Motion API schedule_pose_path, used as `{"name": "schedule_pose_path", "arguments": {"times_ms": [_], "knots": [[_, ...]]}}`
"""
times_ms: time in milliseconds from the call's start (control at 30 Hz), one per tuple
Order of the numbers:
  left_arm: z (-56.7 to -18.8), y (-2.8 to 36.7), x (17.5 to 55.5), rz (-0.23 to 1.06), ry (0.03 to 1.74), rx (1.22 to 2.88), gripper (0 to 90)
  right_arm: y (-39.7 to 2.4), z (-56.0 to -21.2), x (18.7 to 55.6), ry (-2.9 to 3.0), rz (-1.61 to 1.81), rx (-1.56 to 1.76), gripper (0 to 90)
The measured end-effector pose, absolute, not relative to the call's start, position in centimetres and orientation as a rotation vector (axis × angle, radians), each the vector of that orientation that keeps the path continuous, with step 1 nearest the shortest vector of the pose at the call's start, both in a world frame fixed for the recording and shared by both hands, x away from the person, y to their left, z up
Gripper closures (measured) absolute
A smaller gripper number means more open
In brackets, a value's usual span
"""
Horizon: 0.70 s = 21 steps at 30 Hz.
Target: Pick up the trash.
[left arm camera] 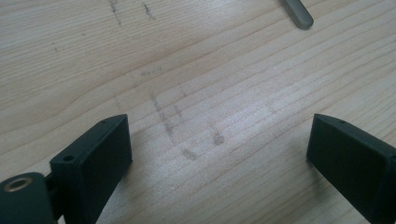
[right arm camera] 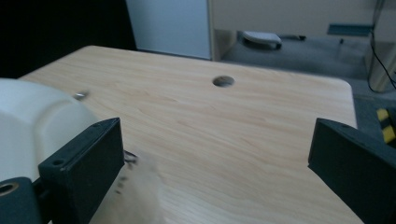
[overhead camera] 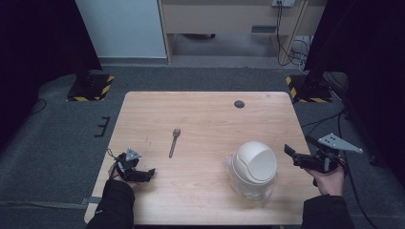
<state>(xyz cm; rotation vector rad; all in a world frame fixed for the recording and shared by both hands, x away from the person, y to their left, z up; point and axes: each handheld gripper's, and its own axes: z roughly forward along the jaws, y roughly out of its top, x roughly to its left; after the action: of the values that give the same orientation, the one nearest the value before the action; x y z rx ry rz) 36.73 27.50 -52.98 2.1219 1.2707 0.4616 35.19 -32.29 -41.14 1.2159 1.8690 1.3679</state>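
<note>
A metal spoon (overhead camera: pixel 174 141) lies near the middle of the wooden table (overhead camera: pixel 205 114), bowl end away from me. A white bin with a domed swing lid (overhead camera: pixel 255 164) stands at the front right on a crumpled clear plastic bag (overhead camera: pixel 239 188). My left gripper (overhead camera: pixel 145 168) rests low over the front left of the table, open, with bare wood between its jaws (left arm camera: pixel 219 135). The spoon's handle end (left arm camera: pixel 296 11) lies ahead of it. My right gripper (overhead camera: pixel 292 156) hovers at the table's right edge, open and holding nothing (right arm camera: pixel 215 140). The bin (right arm camera: pixel 32 121) is just to its left.
A round cable hole (overhead camera: pixel 239 104) sits near the table's far right. Grey carpet surrounds the table. Black stand bases with yellow-striped edges (overhead camera: pixel 90 86) rest on the floor at the back left and back right. A wooden desk (overhead camera: pixel 229 19) and cables stand behind.
</note>
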Motion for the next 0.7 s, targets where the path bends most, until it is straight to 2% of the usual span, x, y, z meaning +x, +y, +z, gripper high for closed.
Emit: {"name": "schedule_pose_path", "arguments": {"times_ms": [333,700], "knots": [[-52.8,27.4,36.7,0.445,1.278,2.119,8.1,-29.3,-39.1,33.9,1.97,1.492,1.007,3.5],[-52.7,27.4,36.7,0.444,1.281,2.113,9.3,-27.7,-41.2,34.1,2.118,1.456,0.974,2.9]]}}
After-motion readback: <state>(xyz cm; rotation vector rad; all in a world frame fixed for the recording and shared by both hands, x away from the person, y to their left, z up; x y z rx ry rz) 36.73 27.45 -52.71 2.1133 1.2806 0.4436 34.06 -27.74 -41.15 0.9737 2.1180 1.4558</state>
